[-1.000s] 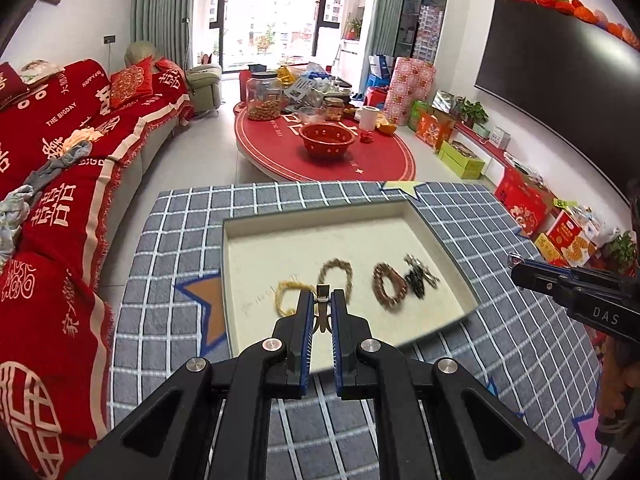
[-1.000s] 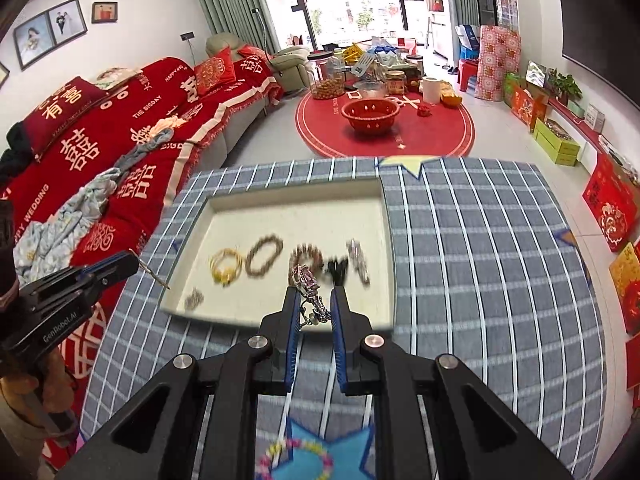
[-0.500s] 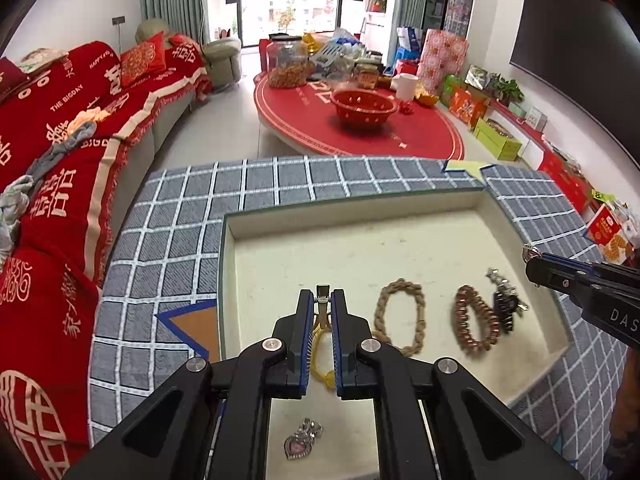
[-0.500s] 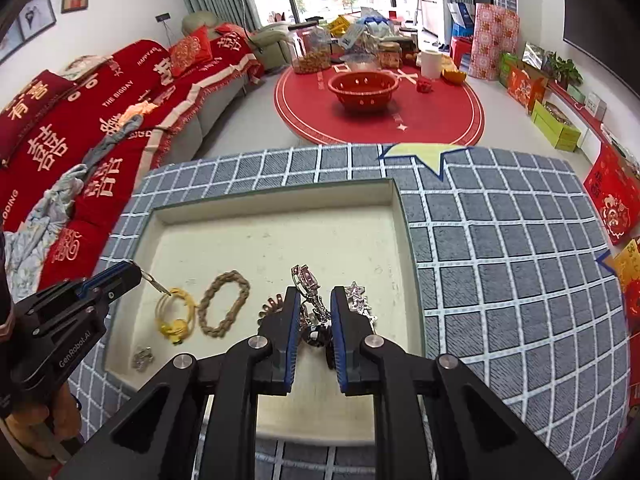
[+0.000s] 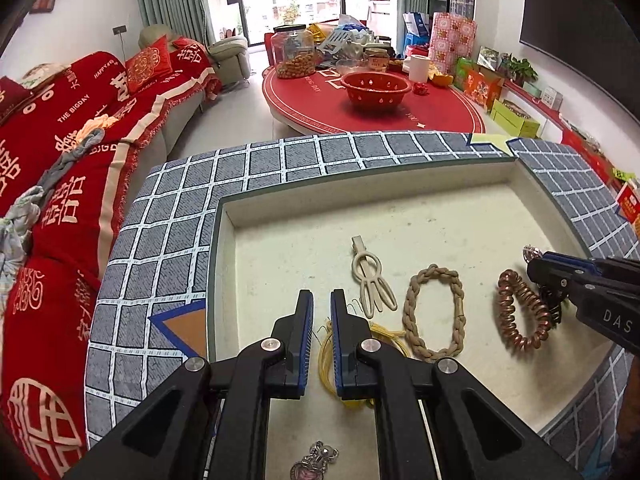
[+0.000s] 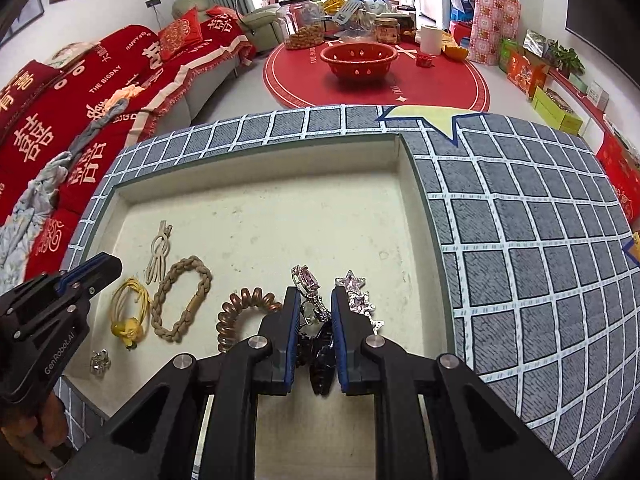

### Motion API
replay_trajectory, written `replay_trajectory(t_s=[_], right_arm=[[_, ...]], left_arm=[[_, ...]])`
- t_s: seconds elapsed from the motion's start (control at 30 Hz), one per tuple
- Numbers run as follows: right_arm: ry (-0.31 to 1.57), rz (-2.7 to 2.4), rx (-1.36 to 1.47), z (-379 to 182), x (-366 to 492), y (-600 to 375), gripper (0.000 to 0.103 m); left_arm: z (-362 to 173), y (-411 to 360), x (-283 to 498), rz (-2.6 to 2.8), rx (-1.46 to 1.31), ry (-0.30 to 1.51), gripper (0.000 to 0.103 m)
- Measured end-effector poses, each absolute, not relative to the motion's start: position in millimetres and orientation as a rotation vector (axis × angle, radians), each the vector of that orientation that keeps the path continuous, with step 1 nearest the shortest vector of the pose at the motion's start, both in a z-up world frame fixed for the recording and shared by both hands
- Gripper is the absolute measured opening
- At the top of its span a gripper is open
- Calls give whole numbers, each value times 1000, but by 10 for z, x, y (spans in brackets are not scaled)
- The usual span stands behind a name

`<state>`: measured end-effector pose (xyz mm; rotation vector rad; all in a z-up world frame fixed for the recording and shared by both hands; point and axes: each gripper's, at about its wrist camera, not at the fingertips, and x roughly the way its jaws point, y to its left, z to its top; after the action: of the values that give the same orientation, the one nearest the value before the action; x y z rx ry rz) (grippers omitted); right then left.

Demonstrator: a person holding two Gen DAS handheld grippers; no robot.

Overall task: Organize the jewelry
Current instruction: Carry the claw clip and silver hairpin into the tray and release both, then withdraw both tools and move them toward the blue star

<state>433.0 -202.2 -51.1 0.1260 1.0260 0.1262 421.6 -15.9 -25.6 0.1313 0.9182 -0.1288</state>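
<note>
while left claw (image 5: pixel 318 312) empty, right claw (image 6: pixel 315 307) pinches brooch (image 6: pixel 306 280).

Matt cream tray (image 5: pixel 224 216); glossy metal pendant (image 6: pixel 306 280); braided cloth bracelet (image 5: pixel 434 312).

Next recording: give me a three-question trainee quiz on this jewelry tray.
1. True or false: the copper coil lies outside the tray.
2. What do the right gripper jaws hold? A) pendant B) star clip C) yellow tie
3. Name the item lying between the beige clip and the copper coil.

Key: 1 false; 2 A; 3 braided tie.
</note>
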Motion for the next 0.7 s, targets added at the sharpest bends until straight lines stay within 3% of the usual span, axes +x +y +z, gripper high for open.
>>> replay_trajectory(t_s=[0.17,0.23,0.3,0.53,0.57,0.6,0.63,0.7], right_arm=[[1031,138,137,-511,4326,-2005,22],[1026,149,149,-490,4328,-2009,44],[1002,154,162,-425,4299,-2019,57],[935,160,217,-139,4148,-2078,65],[925,162,223,-96,4106,-2095,65],[913,164,230,-41,4043,-2115,66],[908,165,235,-14,4008,-2134,68],[893,172,256,65,3882,-2185,71]], left_arm=[[-229,-192,4173,-114,163,906,22],[-197,-187,4144,-110,162,900,22],[-155,-174,4117,-112,153,893,22],[37,-147,3986,-113,131,849,22],[59,-156,3950,-107,134,841,32],[79,-156,3915,-99,139,837,78],[93,-150,3878,-86,138,830,103],[188,-112,3728,-58,130,768,103]])
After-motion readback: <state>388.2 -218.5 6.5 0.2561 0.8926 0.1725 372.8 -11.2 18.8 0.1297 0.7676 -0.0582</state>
